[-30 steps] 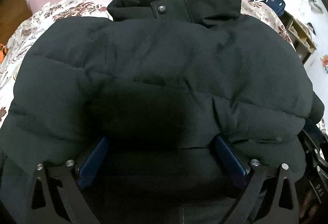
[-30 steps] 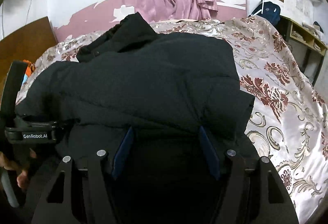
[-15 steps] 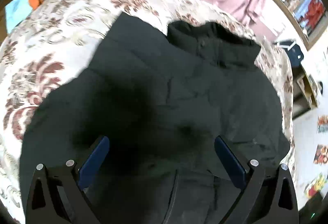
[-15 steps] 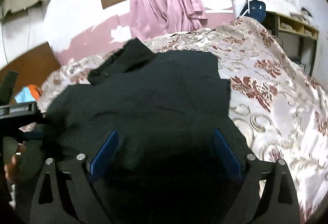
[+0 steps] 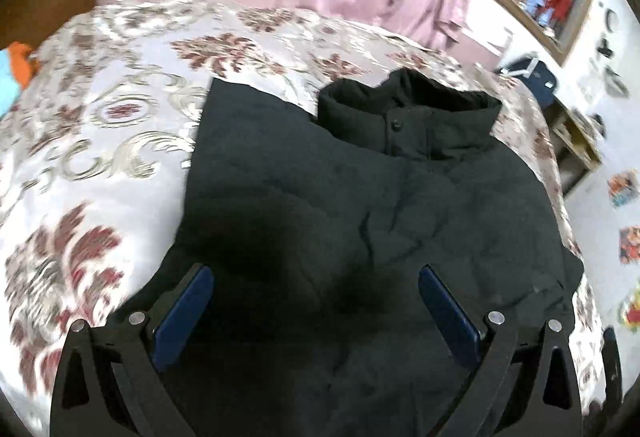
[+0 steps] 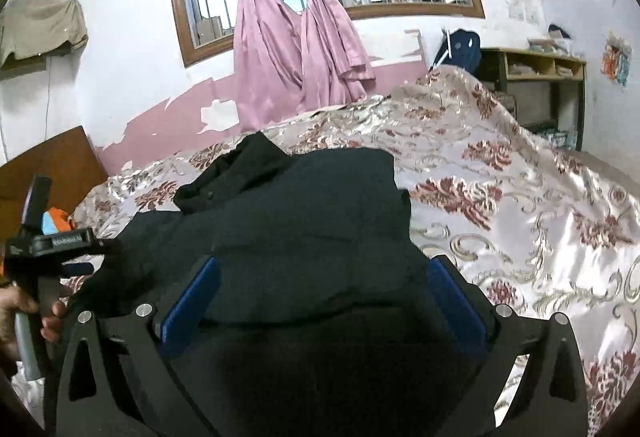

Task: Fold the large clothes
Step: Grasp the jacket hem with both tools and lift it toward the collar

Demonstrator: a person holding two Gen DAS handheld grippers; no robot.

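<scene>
**Both Grippers Released Above the Folded Jacket**

The right gripper (image 6: 320,297) is opening toward its widest spread; its blue pads (image 6: 192,301) are standing clear of the fabric and gripping nothing, although the jacket lies below the gap. The left gripper (image 5: 316,301) is likewise standing wide apart, with nothing clamped between its pads (image 5: 184,309).

The black padded jacket (image 5: 360,217) is lying on the floral bedspread (image 5: 100,157), collar (image 5: 404,113) pointing toward the far wall. Its sides appear to be turned in, giving a compact, roughly rectangular bundle with a straight left edge.

Judged from this layout, the main folds are finished and the release is taking place. Remaining work, if any, is likely smoothing the bulging lower edge or one further fold to halve the bundle.
</scene>
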